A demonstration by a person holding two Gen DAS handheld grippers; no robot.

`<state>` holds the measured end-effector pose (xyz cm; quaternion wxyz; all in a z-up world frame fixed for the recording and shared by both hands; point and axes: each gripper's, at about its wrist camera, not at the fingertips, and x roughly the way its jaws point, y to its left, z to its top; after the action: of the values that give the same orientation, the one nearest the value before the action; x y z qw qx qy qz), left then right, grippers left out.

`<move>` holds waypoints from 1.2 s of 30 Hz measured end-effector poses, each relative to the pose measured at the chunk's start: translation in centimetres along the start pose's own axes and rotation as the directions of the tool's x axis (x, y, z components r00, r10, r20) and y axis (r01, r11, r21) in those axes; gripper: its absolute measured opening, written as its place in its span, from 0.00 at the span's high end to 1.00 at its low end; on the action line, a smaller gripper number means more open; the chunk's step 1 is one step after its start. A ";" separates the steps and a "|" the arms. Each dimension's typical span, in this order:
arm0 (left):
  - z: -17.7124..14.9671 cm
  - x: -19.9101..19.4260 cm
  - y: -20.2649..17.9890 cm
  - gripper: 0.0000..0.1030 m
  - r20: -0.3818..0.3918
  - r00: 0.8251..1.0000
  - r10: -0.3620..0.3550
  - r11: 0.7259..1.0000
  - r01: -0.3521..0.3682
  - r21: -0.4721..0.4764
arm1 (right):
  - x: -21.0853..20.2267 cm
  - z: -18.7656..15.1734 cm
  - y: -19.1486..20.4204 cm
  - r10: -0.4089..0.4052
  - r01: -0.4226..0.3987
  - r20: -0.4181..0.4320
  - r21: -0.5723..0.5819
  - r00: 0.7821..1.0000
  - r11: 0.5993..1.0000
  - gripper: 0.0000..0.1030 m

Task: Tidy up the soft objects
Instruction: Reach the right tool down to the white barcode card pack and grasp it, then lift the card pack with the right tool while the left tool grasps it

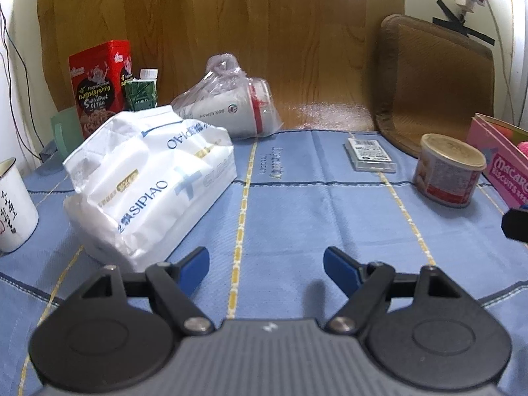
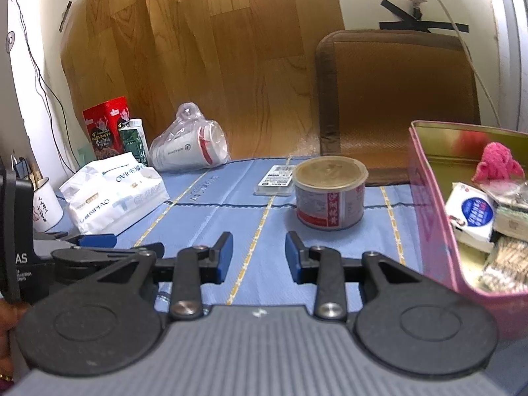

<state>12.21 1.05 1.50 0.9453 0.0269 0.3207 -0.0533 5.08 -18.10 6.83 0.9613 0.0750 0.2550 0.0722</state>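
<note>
The white plastic-wrapped pack of tissues with blue SIPIAO lettering (image 1: 148,181) lies on the blue cloth-covered tabletop (image 1: 297,204), just ahead and to the left of the left hand-held gripper (image 1: 265,262). Its near corner sits close beside that gripper's left blue fingertip (image 1: 196,264), though contact cannot be confirmed. The pack lies on its broad side, its long axis running diagonally from the near left toward the far right in the left wrist view, with the crumpled end of the wrapper raised at the far left.

In the right wrist view the same pack (image 2: 112,194) is well apart from the right hand-held gripper (image 2: 259,254), off to the far left, with the left hand-held gripper (image 2: 95,241) reaching toward it.

The left hand-held gripper stands wide open and empty, only bare cloth between its fingers. The right hand-held gripper is partly open, its blue pads (image 2: 226,257) a narrow gap apart, holding nothing.

A pink open tin box (image 2: 439,231) stands just right of the right hand-held gripper and holds a pink knitted item (image 2: 498,161) and small packets. A round can with a red label (image 2: 330,191) stands ahead of it.
</note>
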 end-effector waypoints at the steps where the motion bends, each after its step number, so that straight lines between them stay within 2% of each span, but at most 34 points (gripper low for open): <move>1: -0.1 0.2 0.1 0.23 -0.004 1.000 0.001 1.000 -0.001 -0.003 | 0.3 0.1 0.1 0.001 -0.001 -0.002 -0.002 1.000 1.000 0.64; 6: -0.4 1.0 0.5 0.23 -0.012 1.000 -0.009 1.000 0.009 -0.023 | 2.4 1.2 0.5 0.001 -0.002 -0.009 -0.032 1.000 0.999 0.63; 9: -0.3 0.9 1.0 0.23 0.002 1.000 -0.003 0.998 0.003 -0.058 | 4.7 3.3 0.6 0.002 -0.002 -0.004 -0.078 1.000 0.997 0.62; 13: -0.4 0.5 1.3 0.23 0.029 1.000 0.009 0.997 -0.007 -0.079 | 10.2 7.3 0.2 0.001 -0.008 -0.073 -0.098 0.997 0.995 0.45; 14: -0.5 0.4 1.2 0.23 0.036 0.999 0.008 0.997 -0.006 -0.074 | 11.8 8.2 0.1 -0.014 0.005 -0.091 -0.098 0.996 0.995 0.43; 16: -0.4 0.3 1.0 0.23 0.049 0.999 0.011 0.998 -0.008 -0.061 | 15.3 9.8 0.0 -0.032 0.017 -0.160 -0.091 0.987 0.996 0.35; 19: -0.4 0.1 1.0 0.22 0.069 0.998 0.012 0.998 -0.008 -0.058 | 20.4 11.5 0.1 -0.068 0.043 -0.288 -0.093 0.955 0.995 0.27; 22: -0.4 0.0 1.1 0.21 0.082 0.997 0.011 0.998 -0.005 -0.063 | 24.8 11.9 0.2 -0.134 0.094 -0.424 -0.114 0.896 0.989 0.27; 24: -0.3 0.1 1.1 0.21 0.089 0.996 0.009 0.998 -0.003 -0.064 | 26.7 11.8 0.0 -0.182 0.131 -0.482 -0.138 0.857 0.982 0.27; 25: -0.3 0.0 1.0 0.21 0.096 0.995 0.008 0.998 -0.002 -0.064 | 27.3 11.6 -0.1 -0.192 0.139 -0.500 -0.142 0.845 0.980 0.27; 26: -0.2 0.0 1.0 0.21 0.103 0.995 0.008 0.998 -0.001 -0.063 | 27.3 11.5 -0.3 -0.175 0.132 -0.497 -0.119 0.850 0.984 0.29; 27: -0.2 0.0 0.9 0.21 0.111 0.994 0.009 0.998 -0.002 -0.062 | 27.3 11.5 -0.3 -0.155 0.122 -0.500 -0.098 0.852 0.988 0.38; 28: -0.1 0.0 0.9 0.21 0.123 0.992 0.016 0.998 -0.008 -0.065 | 27.1 11.5 -0.1 -0.141 0.108 -0.497 -0.094 0.856 0.990 0.40; 30: 0.0 -0.3 1.2 0.20 0.162 0.986 0.037 0.996 -0.022 -0.090 | 26.3 10.9 0.9 -0.093 0.045 -0.488 -0.110 0.868 0.993 0.41; 32: 0.1 -0.6 1.7 0.16 0.192 0.980 0.051 0.991 -0.026 -0.130 | 25.0 9.8 2.5 -0.063 -0.024 -0.469 -0.177 0.881 0.984 0.41; 36: 0.3 -0.6 3.9 0.15 0.202 0.978 0.054 0.968 -0.002 -0.250 | 20.6 7.0 4.5 0.019 -0.144 -0.448 -0.247 0.894 0.958 0.41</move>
<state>12.36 4.96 2.15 0.9701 -0.0928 0.2242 -0.0019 25.84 -10.84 3.82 0.8754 -0.0662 0.4504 0.1624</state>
